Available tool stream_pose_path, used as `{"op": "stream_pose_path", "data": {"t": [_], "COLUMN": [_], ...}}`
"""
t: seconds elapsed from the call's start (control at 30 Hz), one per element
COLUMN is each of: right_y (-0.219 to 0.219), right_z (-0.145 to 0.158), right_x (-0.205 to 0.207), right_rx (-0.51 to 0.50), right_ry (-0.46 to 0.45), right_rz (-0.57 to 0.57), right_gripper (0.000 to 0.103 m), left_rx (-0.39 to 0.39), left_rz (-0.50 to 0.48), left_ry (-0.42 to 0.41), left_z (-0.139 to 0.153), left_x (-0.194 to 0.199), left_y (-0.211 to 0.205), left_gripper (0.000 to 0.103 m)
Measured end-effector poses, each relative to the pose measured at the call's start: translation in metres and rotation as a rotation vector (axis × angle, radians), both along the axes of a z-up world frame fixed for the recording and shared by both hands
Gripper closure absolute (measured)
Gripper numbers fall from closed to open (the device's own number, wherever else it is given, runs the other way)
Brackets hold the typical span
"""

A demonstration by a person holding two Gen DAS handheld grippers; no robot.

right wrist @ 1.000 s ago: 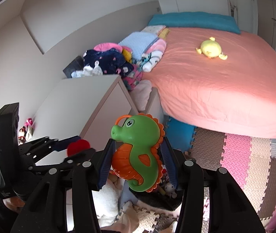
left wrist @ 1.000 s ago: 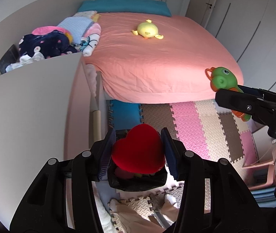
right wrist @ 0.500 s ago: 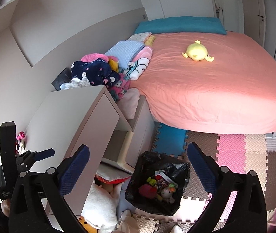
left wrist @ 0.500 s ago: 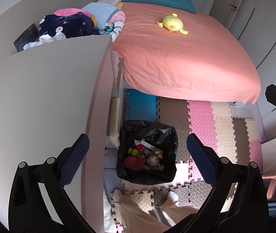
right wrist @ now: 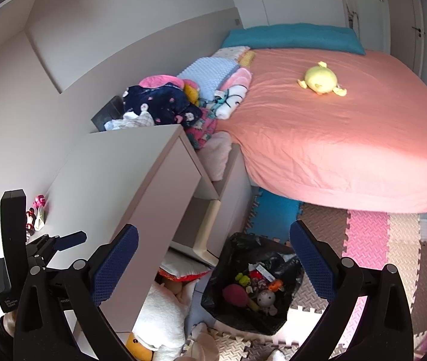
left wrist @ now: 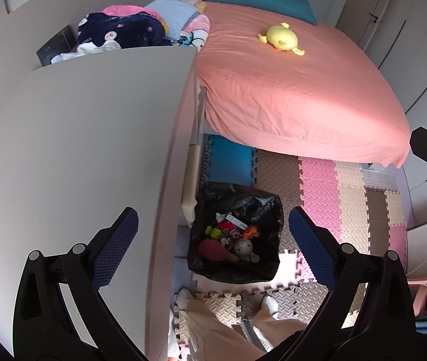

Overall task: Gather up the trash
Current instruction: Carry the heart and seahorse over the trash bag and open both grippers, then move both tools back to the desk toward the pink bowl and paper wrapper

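Both the left gripper (left wrist: 211,243) and the right gripper (right wrist: 213,260) hang released and empty, having just opened. Below them the black-lined bin (left wrist: 269,207) holds toys, close beside the desk's (left wrist: 87,138) right edge. Bare foam mats (left wrist: 318,180) stretch right toward the far bed (left wrist: 288,96).

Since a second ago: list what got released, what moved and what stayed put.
Both grippers let go. The left gripper dropped its red heart and the right gripper its green and orange seahorse toy into the black-lined bin; both sets of jaws have just been opening and now stand wide and empty. The yellow plush on the pink bed and the clothes pile stayed put.
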State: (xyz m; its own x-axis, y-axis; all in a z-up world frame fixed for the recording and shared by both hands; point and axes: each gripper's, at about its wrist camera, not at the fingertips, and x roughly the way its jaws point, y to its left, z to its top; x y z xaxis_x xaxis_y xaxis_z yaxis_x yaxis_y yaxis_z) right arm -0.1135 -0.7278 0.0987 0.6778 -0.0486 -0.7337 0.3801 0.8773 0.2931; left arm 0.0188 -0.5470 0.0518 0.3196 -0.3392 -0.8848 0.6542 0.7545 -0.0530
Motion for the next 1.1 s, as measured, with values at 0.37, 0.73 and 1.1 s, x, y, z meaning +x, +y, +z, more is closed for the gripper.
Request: {"op": "stream_pose_path", "data": {"t": [0.37, 0.73, 1.1], "right_y": [0.045, 0.135, 0.209], "right_z": [0.003, 0.003, 0.000], "right_x": [0.040, 0.097, 0.146], "right_rx": [0.079, 0.018, 0.006], "right_ry": [-0.025, 0.005, -0.042], "right_rz": [0.202, 0.456, 0.651], "right_gripper": [0.003, 0.003, 0.003], "left_rx": [0.002, -0.012, -0.036], "left_rz": [0.134, 0.365, 0.616], "left_ry": [0.001, 0.009, -0.017], "left_z": [0.001, -0.001, 0.005], "left_x": [0.017, 0.038, 0.038], "left_y": [0.056, 0.149, 0.251], "left_gripper": [0.006, 0.006, 0.006]}}
